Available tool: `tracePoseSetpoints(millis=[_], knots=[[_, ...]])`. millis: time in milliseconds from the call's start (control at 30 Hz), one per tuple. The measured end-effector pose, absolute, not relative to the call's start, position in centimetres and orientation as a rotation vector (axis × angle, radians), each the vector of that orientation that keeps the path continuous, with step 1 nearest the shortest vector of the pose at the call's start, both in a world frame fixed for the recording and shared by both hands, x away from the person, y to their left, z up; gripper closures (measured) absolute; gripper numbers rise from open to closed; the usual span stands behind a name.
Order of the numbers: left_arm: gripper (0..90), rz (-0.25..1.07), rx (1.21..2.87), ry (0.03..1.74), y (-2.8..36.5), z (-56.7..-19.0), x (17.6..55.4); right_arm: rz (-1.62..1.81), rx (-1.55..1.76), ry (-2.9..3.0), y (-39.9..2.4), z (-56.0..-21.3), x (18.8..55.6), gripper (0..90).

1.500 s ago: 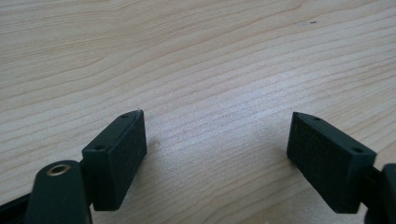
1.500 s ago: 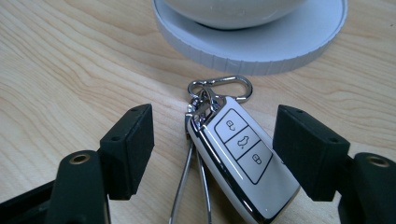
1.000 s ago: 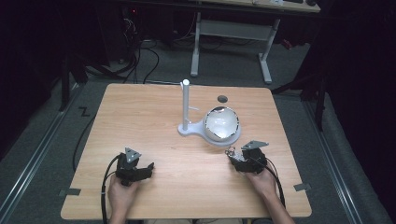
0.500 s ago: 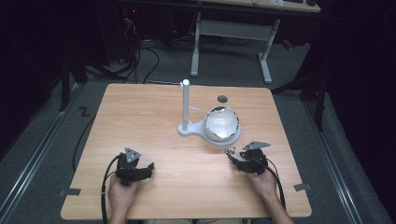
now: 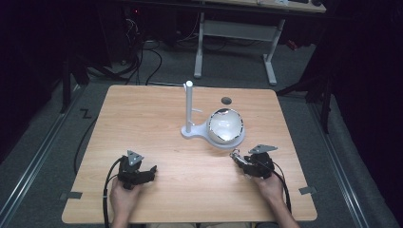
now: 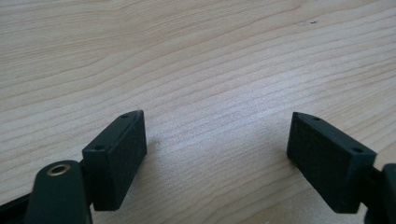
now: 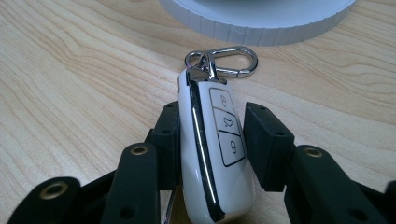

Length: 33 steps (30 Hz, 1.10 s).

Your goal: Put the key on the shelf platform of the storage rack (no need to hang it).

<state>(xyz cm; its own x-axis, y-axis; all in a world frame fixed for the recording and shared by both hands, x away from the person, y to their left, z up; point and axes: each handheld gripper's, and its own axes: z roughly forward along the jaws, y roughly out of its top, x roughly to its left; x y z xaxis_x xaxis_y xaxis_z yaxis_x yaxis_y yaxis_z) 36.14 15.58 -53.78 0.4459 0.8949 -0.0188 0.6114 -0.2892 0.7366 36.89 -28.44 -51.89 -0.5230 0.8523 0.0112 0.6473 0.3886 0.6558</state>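
A white car key fob (image 7: 212, 154) with three buttons and a metal clip (image 7: 224, 58) lies on the wooden table (image 5: 142, 118). My right gripper (image 7: 212, 116) has just been closing its jaws, and both pads now press the fob's sides. In the high view the right gripper (image 5: 240, 159) sits at the near right, with the clip (image 5: 235, 154) pointing toward a white stand (image 5: 226, 126). My left gripper (image 5: 149, 171) rests at the near left. Its jaws stand wide apart over bare wood (image 6: 217, 135), with nothing between them.
The white stand has a round bowl on a ribbed base (image 7: 261, 18) and an upright post (image 5: 189, 107), just beyond the fob. A small dark hole (image 5: 226, 100) sits in the table behind it. Desk legs and cables lie on the floor past the far edge.
The right gripper's jaws have narrowed around the key fob. Both hands have stayed where they were, and the left gripper looks the same.
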Motion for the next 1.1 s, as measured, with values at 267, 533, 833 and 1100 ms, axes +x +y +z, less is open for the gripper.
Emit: tracePoseSetpoints(millis=[267, 533, 833, 1100], knots=[[20.2, 0.531, 2.014, 1.26, 15.6, -53.8, 36.1, 0.883, 1.297, 2.324, -28.9, -51.7, 36.7, 65.6], [20.2, 0.531, 2.014, 1.259, 15.6, -53.8, 36.1, 0.943, 1.333, 2.286, -30.1, -50.7, 36.2, 69.1], [20.1, 0.532, 2.014, 1.26, 15.6, -53.8, 36.1, 0.929, 1.331, 2.274, -30.9, -49.8, 35.3, 70.7], [20.1, 0.532, 2.015, 1.261, 15.6, -53.8, 36.1, 0.997, 1.347, 2.251, -32.0, -49.2, 34.2, 72.1]])
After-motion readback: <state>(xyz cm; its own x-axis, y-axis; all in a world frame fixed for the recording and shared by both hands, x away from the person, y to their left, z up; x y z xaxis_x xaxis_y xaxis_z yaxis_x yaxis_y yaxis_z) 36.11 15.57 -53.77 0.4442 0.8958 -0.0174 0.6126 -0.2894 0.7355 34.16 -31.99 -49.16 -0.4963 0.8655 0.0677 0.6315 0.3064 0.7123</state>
